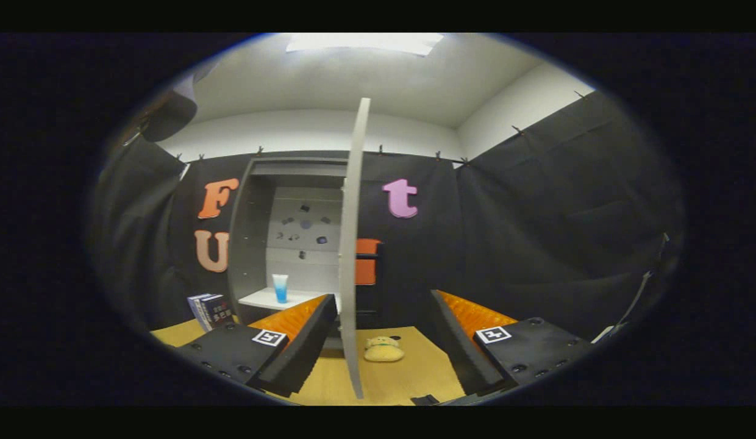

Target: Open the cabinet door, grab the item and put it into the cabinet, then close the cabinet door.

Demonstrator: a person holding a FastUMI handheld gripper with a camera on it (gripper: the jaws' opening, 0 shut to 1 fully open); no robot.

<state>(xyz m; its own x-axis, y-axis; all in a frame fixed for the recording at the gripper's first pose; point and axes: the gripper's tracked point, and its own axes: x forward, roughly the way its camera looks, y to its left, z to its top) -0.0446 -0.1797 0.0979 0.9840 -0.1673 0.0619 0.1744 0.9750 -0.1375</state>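
A grey cabinet (pixel 256 238) stands against the booth wall, and its door (pixel 352 256) is swung wide open, edge-on toward me, reaching between my two fingers. On the cabinet's white shelf (pixel 262 300) stands a small blue cup (pixel 280 288). A small yellow plush toy (pixel 383 349) lies on the wooden table (pixel 414 378), just right of the door's lower edge and ahead of my fingers. My gripper (pixel 384 341) is open, with the door edge standing in the gap and neither finger pressing on it.
A dark box with printed sides (pixel 210 310) stands on the table left of the cabinet. An orange chair back (pixel 367 262) shows behind the door. Black cloth walls close in on the right and left.
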